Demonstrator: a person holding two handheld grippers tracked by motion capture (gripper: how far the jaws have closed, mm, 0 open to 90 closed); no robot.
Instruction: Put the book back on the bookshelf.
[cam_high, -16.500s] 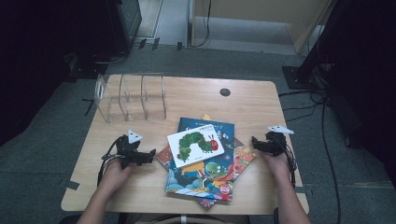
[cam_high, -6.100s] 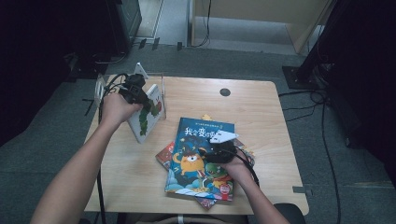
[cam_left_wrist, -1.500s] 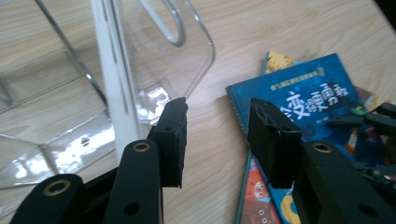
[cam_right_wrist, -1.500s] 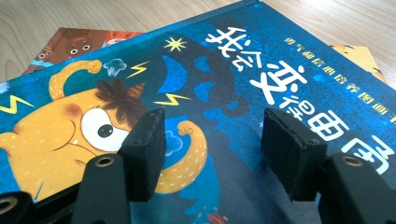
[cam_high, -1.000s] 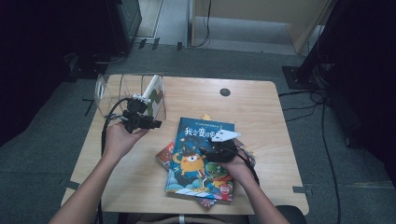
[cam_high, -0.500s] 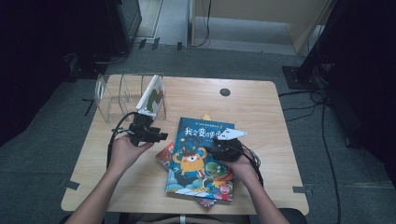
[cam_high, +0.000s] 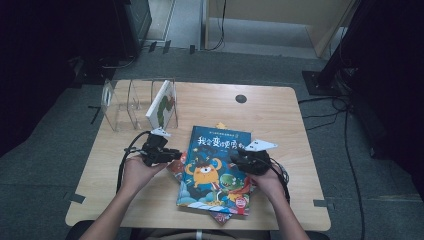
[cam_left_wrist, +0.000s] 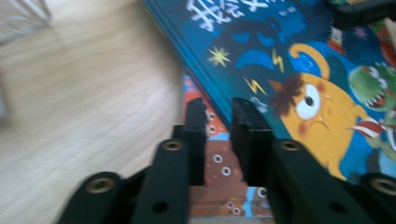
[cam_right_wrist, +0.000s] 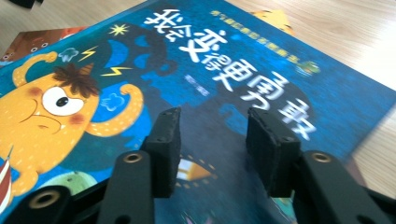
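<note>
A stack of picture books lies at the table's middle, with a blue monster book (cam_high: 215, 170) (cam_left_wrist: 299, 56) (cam_right_wrist: 210, 70) on top. An orange-brown book (cam_high: 176, 169) (cam_left_wrist: 210, 158) pokes out under its left edge. My left gripper (cam_high: 175, 155) (cam_left_wrist: 218, 109) hovers low over that corner. Its jaws have just been closing to a narrow gap, with nothing between them. My right gripper (cam_high: 239, 160) (cam_right_wrist: 212, 121) hangs over the blue cover from the right. Its jaws have also been closing and stand apart around nothing. A white caterpillar book (cam_high: 162, 102) stands upright in the clear rack (cam_high: 117, 102).
The rack sits at the table's back left with free slots to the left of the standing book. A black round grommet (cam_high: 241, 98) marks the back of the table. Cables trail from both grippers. Bare wood lies left of the stack.
My left gripper came down and toward me from the rack to the left edge of the book stack, and its jaws narrowed. The right gripper shifted slightly over the blue book.
</note>
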